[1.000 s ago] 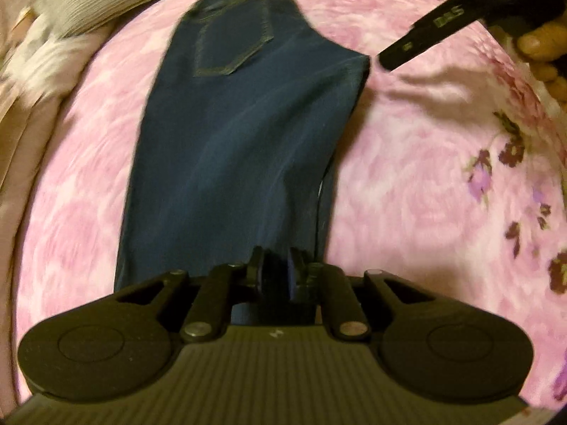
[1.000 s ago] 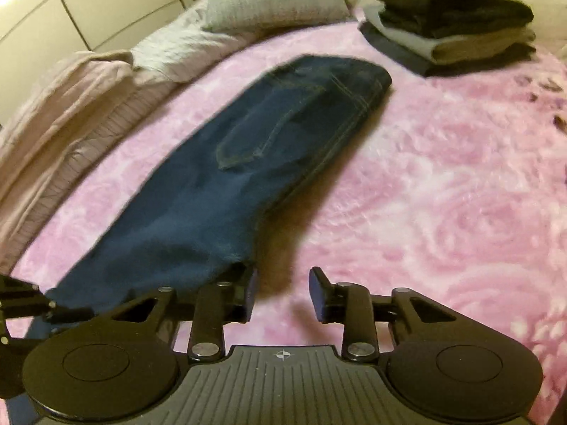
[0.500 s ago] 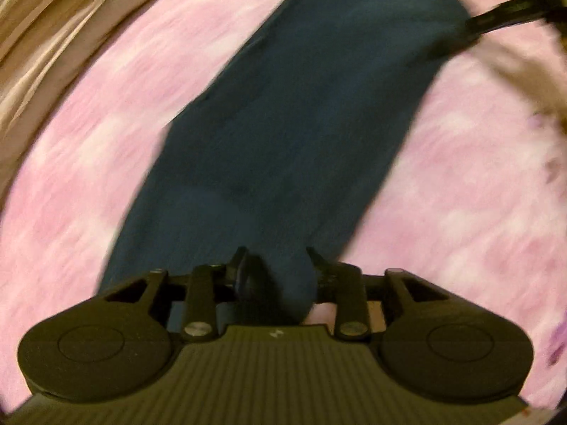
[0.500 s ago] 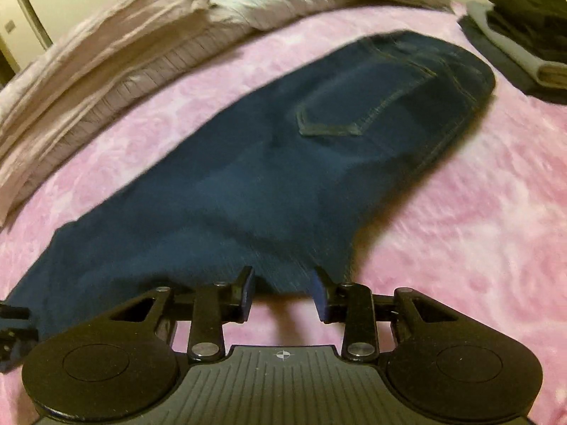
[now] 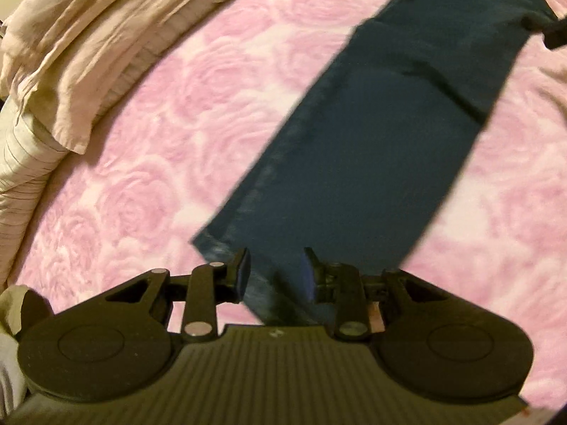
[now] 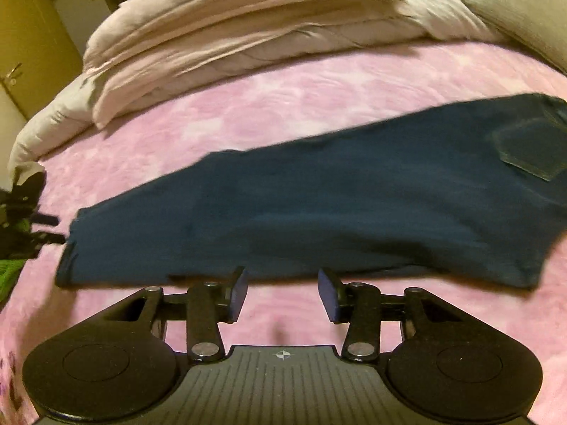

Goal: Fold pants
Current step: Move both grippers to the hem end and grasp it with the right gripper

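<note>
Pants look soft, weighty denim; best pinched at near hem, under spread, empty left gripper; right gripper likewise

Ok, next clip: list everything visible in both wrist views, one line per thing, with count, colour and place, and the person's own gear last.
pants: one, dark blue, lying flat and folded lengthwise on the blanket, back pocket up at the waist end
blanket: one, pink with a rose pattern, covering the bed
duvet: one, beige, bunched along the far edge of the bed
pillow: one, grey, far right corner in the right wrist view
door: one, yellowish with a handle, far left behind the bed
left gripper: one, black, open over the hem end of the pants
right gripper: one, black, open, just short of the pants' long edge
</note>
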Tool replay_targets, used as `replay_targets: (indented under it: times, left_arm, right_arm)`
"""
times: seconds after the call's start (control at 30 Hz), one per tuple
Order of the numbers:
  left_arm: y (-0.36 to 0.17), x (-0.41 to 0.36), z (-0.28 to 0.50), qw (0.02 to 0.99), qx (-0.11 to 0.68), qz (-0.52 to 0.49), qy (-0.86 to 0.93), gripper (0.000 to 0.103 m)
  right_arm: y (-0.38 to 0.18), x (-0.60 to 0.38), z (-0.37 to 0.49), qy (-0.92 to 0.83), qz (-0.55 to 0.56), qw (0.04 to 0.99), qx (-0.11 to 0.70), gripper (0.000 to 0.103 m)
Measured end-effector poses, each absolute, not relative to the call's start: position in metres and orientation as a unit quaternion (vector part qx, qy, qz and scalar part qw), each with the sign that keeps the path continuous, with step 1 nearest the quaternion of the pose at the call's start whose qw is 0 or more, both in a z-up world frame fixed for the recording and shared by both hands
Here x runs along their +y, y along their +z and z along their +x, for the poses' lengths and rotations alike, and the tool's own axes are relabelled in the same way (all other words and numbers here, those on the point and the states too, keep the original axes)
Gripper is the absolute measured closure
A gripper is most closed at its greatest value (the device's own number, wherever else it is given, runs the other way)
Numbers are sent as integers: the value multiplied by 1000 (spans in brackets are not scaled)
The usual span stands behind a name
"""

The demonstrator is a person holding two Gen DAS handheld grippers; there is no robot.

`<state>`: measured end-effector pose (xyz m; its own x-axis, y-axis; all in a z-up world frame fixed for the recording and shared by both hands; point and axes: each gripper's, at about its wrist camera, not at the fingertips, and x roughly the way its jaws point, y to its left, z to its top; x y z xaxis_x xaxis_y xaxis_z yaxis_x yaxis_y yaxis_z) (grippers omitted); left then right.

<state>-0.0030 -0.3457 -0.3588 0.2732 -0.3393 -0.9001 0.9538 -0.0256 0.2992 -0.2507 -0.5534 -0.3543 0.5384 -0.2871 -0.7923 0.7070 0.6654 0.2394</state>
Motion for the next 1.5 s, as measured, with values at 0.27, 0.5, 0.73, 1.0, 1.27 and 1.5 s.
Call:
replay_targets:
  times: [0.27,0.5,0.73,1.0,1.27,1.5]
  left_arm:
    - [-396,-359,81,571,367,446,-583,82]
    - [-370,-360,113,588,342,416,-603,90]
    - [-386,-352,111,576,347,436,-598,82]
    - [-356,-301,119,610,322,447,-569,82]
    - [-349,-262,102,614,293,441,-585,80]
    - [-366,-234,69,521,133,551,-639,38]
  right_arm:
    - [-374,-492,-190,-339,289,803,396,59]
    - [-384,-455,-157,-318,286,801,418,58]
    - [-391,-444,-130,-286,261,813,435,57]
    - [-387,-394,-53,-151,62,876,454,57]
    - [-446,-323,4,-27,-195,861,469,57]
    - [-458,-317,17,-29,-248,857,452,95]
